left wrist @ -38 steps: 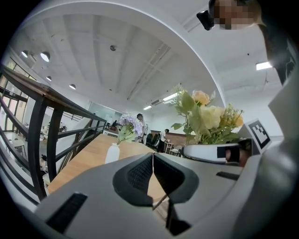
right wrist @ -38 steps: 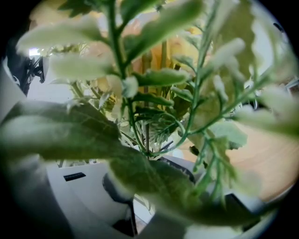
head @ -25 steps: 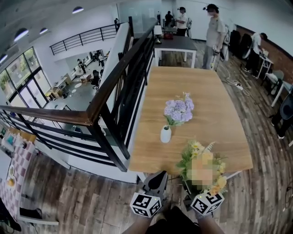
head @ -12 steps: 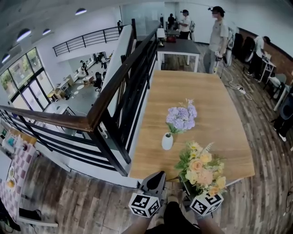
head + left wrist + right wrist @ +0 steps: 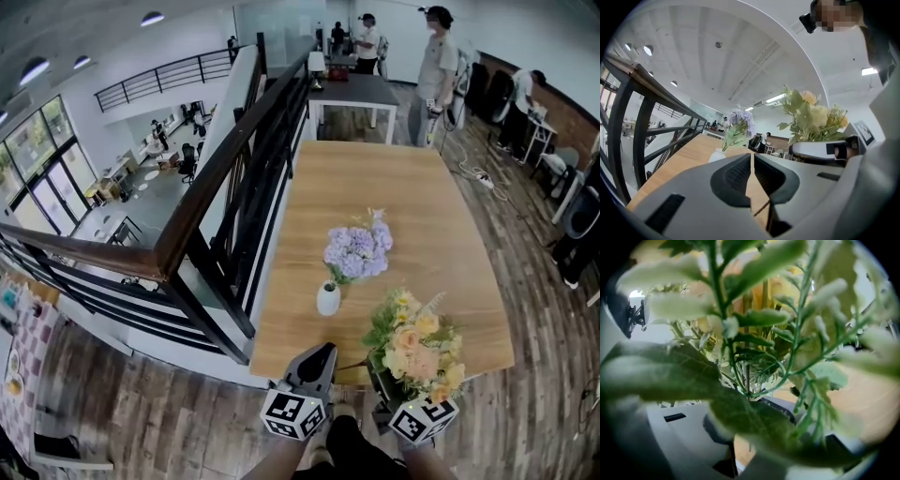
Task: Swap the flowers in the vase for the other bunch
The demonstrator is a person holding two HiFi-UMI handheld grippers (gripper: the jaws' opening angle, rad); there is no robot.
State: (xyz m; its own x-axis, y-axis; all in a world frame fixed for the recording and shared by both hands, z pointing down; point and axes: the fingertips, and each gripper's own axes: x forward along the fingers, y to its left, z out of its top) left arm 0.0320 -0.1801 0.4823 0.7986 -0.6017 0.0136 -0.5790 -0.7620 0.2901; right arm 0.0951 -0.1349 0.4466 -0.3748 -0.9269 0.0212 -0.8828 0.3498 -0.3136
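A white vase (image 5: pixel 328 299) with a purple bunch (image 5: pixel 357 251) stands on the wooden table (image 5: pixel 422 197), near its front edge. My right gripper (image 5: pixel 381 385) is shut on the stems of the yellow bunch (image 5: pixel 418 348), held upright over the table's near edge. In the right gripper view, its leaves and stems (image 5: pixel 748 376) fill the picture and hide most of the jaws. My left gripper (image 5: pixel 322 355) is shut and empty, just short of the table edge, pointing at the vase (image 5: pixel 719 155). The left gripper (image 5: pixel 752 171) view also shows the purple bunch (image 5: pixel 740 123) and the yellow bunch (image 5: pixel 811 116).
A dark railing (image 5: pixel 234 178) with a wooden top rail runs along the table's left side, over a drop to a lower floor. People (image 5: pixel 437 66) stand beyond the table's far end by a dark table (image 5: pixel 361 90). Wooden floor (image 5: pixel 534 309) lies to the right.
Both grippers have moved forward toward the table's near edge, and the yellow bunch has travelled with the right one. The vase and purple bunch now look nearer.
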